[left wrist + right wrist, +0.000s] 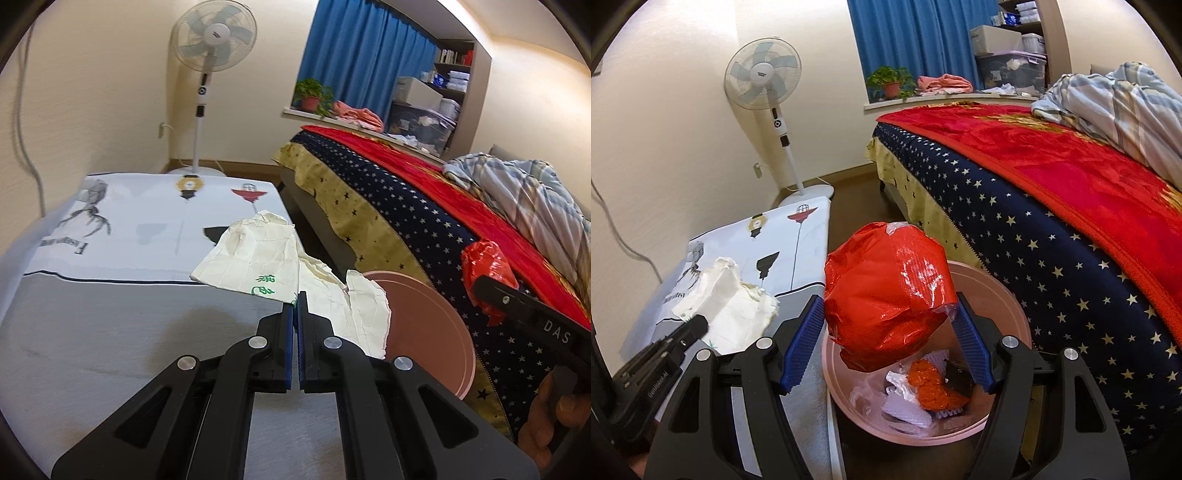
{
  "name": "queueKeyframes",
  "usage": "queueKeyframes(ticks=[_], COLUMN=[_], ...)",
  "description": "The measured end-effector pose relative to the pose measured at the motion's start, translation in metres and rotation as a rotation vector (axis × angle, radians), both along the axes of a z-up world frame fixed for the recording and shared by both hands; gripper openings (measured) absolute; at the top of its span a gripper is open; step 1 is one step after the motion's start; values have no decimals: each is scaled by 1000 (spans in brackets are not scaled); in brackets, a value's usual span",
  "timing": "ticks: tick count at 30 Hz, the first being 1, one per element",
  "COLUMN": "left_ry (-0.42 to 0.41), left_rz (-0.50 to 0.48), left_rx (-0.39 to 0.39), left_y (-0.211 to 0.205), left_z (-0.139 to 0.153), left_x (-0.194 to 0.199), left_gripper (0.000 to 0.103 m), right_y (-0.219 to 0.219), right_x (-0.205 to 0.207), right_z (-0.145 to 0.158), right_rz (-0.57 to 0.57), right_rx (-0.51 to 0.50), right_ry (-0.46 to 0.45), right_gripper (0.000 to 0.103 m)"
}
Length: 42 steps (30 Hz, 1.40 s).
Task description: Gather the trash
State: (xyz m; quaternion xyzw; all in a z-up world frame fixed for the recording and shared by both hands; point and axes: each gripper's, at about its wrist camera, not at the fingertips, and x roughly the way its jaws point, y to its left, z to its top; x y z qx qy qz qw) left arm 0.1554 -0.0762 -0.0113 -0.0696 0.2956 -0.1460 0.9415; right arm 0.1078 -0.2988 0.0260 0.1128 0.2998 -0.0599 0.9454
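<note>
Left gripper [295, 299]: blue pads pressed together on the near edge of the cream paper bag [258, 254], which bears green print and spreads crumpled toward 12 o'clock over the table.
Right gripper [888, 306]: fingers spread wide, each blue pad touching a side of the red plastic bag [886, 291]; whether they squeeze it firmly cannot be told.
Red plastic bag: puffed and glossy, held above the pink bin [1008, 295], over its rim at the table side.
Pink bin: on the floor between table and bed; inside lie white wrappers [905, 402], an orange crumpled piece [931, 387] and a small black scrap [958, 380].
Table [110, 314]: covered by a white and grey printed cloth; it stands just beside the bin at 9 o'clock in the right wrist view.
Bed [1052, 258]: at 3 o'clock, starred navy sheet under a red blanket [1071, 166], a striped quilt [1115, 103] bunched on top; its edge is close to the bin.
Fan [214, 40]: standing at 12 o'clock beyond the table, against the wall.
Window side: blue curtain [362, 55], potted plant [312, 94] and folded pink cloth [358, 114] on the sill.
Far corner: stacked storage boxes [1012, 66].
</note>
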Motion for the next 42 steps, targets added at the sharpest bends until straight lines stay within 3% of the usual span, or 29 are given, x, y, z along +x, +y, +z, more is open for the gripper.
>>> queueKeyframes(ticks=[14,17,21,27,35,39,42], left_ry=[19,33,51,51,3,-31,-42], left_rz=[-121,-185,-251,-212,-148,-111,-90], left_rx=[6,-8,5,16,42,48,53], left_y=[-55,-72,-89,-76,-44,-24,-13], left_z=[-22,-27,-35,-34,-9,8,18], left_x=[23,28,30,27,5,-15,-26], left_gripper=[2,2,11,12,12,29,35], right_y=[-34,-42,-50,-52,-40,-23,-11], right_x=[22,23,24,23,12,-3,-15], right_z=[-15,-17,-18,-17,-9,4,14], right_rz=[-125,-148,-180,-190,-138,-63,-12], right_rx=[3,6,7,19,16,-8,-4], right_ry=[32,41,54,48,29,-5,-24], right_gripper=[69,71,77,79,79,84,87])
